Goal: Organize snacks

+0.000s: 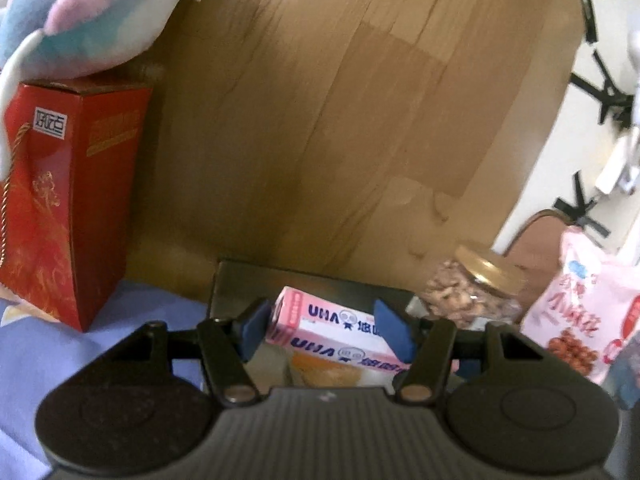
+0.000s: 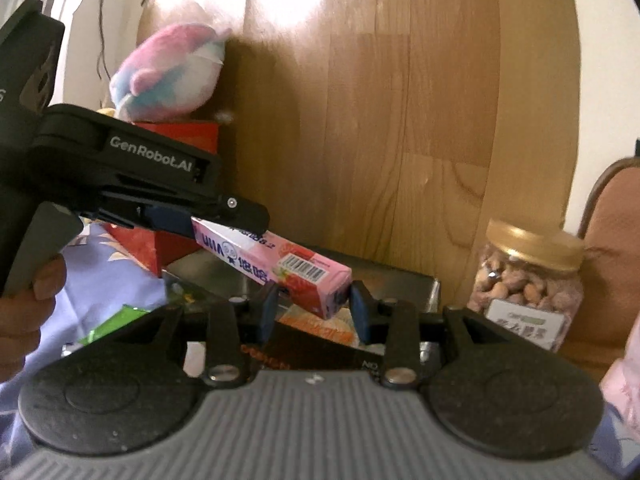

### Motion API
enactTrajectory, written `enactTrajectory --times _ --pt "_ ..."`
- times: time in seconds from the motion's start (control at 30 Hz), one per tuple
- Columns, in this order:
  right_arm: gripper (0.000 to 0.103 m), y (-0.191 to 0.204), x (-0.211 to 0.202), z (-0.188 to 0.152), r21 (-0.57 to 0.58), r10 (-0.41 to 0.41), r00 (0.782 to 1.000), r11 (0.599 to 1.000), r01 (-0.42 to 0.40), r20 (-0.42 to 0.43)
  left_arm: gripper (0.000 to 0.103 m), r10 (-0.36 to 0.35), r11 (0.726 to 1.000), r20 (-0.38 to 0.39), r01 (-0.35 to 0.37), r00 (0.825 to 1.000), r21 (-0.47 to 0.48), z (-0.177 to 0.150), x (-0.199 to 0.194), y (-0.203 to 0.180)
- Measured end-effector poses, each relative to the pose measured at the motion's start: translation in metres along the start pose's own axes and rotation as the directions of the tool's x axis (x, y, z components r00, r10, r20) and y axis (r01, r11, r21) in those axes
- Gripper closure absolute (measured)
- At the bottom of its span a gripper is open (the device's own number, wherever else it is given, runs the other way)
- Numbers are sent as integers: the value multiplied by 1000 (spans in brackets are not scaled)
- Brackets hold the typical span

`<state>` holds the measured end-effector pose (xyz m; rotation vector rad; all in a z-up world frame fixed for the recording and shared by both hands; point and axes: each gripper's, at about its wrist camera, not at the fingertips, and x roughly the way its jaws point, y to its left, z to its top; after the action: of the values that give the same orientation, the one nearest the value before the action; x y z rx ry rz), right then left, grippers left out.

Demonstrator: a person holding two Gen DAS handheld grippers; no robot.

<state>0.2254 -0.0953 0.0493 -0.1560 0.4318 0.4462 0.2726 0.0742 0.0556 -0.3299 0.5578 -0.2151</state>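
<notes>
Evidently a hand-over or joint placing is under way: the left gripper [image 2: 224,220] clamps one end of the long pink cardboard candy box [image 2: 276,266], held in the air above the dark metal tray [image 2: 416,280]. The right gripper [image 2: 314,306] has its blue pads either side of the box's free end; whether they press it I cannot tell. Next, I judge, the box should go down into the tray beside the packets there, clear of the gold-lidded clear plastic jar of nuts [image 2: 528,276].

Soft, blurry fisheye frames, sunlight glaring on the wooden board [image 2: 304,4] (edges bowed).
</notes>
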Motion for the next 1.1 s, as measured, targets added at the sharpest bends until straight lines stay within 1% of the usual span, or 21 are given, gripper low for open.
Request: enactTrajectory --times 0.07,0.1,0.13,0.17,0.23,0.4,0.5,0.67,0.73,0.9,1.0,1.1 --pt "57 0 10 -3 2 -5 1000 1000 5 -16 43 19 1000 -8 -19 1000 11 -2 8 0" --pt "56 0 12 -4 6 -14 1000 1000 14 -9 43 35 999 -15 -35 999 13 -3 11 -1" --pt "51 0 13 -5 11 -27 1000 1000 27 -3 43 52 999 -20 -52 998 17 -5 12 -1" --pt "50 -1 11 -6 21 -33 999 999 33 -3 43 62 998 -20 -62 998 21 -7 11 -3" --pt "50 -2 4 -5 46 -18 1000 999 18 -1 43 73 997 -10 -73 997 29 -12 4 -5" --pt "50 1 -31 -10 97 -22 1000 995 21 10 41 116 989 15 -117 993 95 -31 -24 -20" --pt "50 7 -58 -23 157 -24 1000 987 24 -5 41 130 984 20 -131 991 120 -47 -46 -28" --pt "49 23 -91 -47 237 -19 999 971 28 -44 38 157 974 15 -157 987 165 -81 -79 -37" --pt "49 29 -103 -55 255 -21 998 966 34 -51 38 163 973 3 -161 987 166 -94 -89 -37" --pt "48 38 -127 -74 290 -64 996 954 81 -67 38 169 978 -34 -163 985 132 -124 -107 -30" --pt "48 42 -135 -83 302 -80 993 948 102 -84 38 174 978 -55 -166 983 125 -141 -114 -26" --pt "48 46 -141 -91 310 -93 991 943 117 -92 36 176 978 -61 -168 982 120 -158 -122 -23"
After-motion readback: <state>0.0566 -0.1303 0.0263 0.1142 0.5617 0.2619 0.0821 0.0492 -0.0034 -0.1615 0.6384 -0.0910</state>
